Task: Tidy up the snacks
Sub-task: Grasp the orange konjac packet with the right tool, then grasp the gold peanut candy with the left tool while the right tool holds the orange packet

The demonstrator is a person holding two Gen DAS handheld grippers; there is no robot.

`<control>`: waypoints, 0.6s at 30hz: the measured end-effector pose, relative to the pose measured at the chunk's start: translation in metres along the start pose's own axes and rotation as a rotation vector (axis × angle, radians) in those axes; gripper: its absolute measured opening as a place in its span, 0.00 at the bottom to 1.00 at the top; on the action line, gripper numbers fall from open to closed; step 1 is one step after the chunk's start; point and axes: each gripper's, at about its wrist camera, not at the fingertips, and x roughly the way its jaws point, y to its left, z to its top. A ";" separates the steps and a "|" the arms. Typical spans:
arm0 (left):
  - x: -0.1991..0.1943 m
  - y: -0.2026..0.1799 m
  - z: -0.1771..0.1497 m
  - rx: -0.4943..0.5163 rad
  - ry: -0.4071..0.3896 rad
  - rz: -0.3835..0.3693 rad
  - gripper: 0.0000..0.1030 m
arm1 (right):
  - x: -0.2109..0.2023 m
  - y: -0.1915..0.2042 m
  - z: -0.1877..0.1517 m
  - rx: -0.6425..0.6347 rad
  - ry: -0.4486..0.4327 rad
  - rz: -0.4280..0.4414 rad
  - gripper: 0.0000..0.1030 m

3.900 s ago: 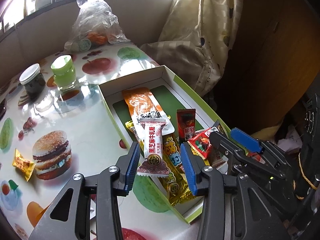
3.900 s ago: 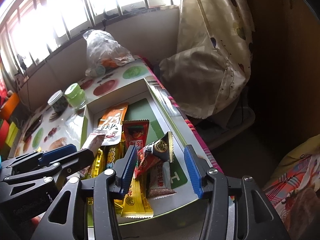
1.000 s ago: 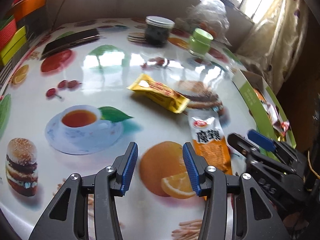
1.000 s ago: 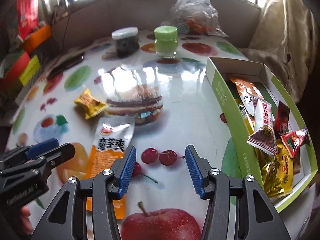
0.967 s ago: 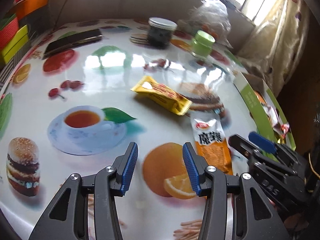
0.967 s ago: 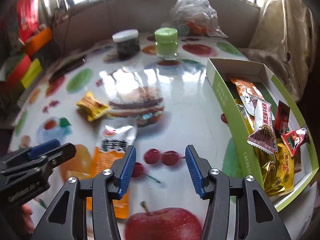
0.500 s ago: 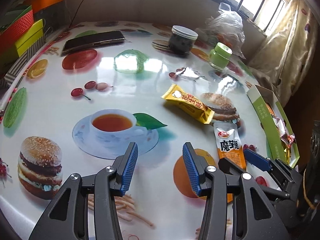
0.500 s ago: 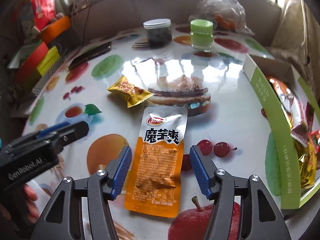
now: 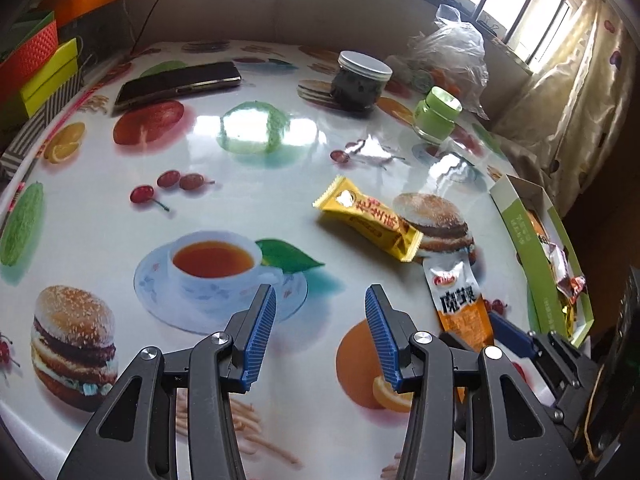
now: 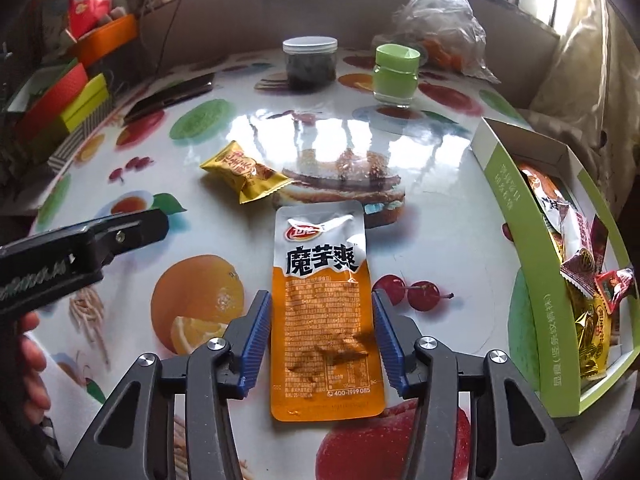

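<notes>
An orange and white snack pouch (image 10: 320,280) lies flat on the fruit-print table, and shows at the right in the left wrist view (image 9: 460,304). My right gripper (image 10: 320,300) straddles its lower half. Its jaws are closing, the blue pads at the pouch's edges, and the pouch is still uncrumpled. A yellow wrapped snack (image 10: 244,176) lies beyond it to the left, also seen from the left wrist (image 9: 368,218). My left gripper (image 9: 319,296) hovers open and empty over the printed teacup. A green box (image 10: 532,280) with several snacks stands at the right.
At the back stand a dark jar (image 10: 310,60), a green-lidded jar (image 10: 396,76) and a plastic bag (image 10: 440,36). A phone (image 9: 176,82) lies far left, beside stacked coloured boxes (image 9: 40,68). A person's hand (image 10: 32,344) holds the left gripper (image 10: 80,248).
Both grippers have left the box for the middle of the table. The right one came over the orange pouch, widened, then narrowed around it. The left one drew back a little.
</notes>
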 end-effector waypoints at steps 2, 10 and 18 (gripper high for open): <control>0.001 -0.003 0.004 0.002 -0.002 -0.002 0.47 | -0.003 -0.002 -0.001 0.009 -0.015 0.008 0.43; 0.006 -0.018 0.026 -0.010 -0.009 -0.028 0.47 | -0.004 -0.013 -0.001 0.053 -0.034 0.030 0.36; 0.025 -0.030 0.044 -0.027 0.005 -0.006 0.47 | -0.006 -0.019 -0.002 0.063 -0.050 0.013 0.35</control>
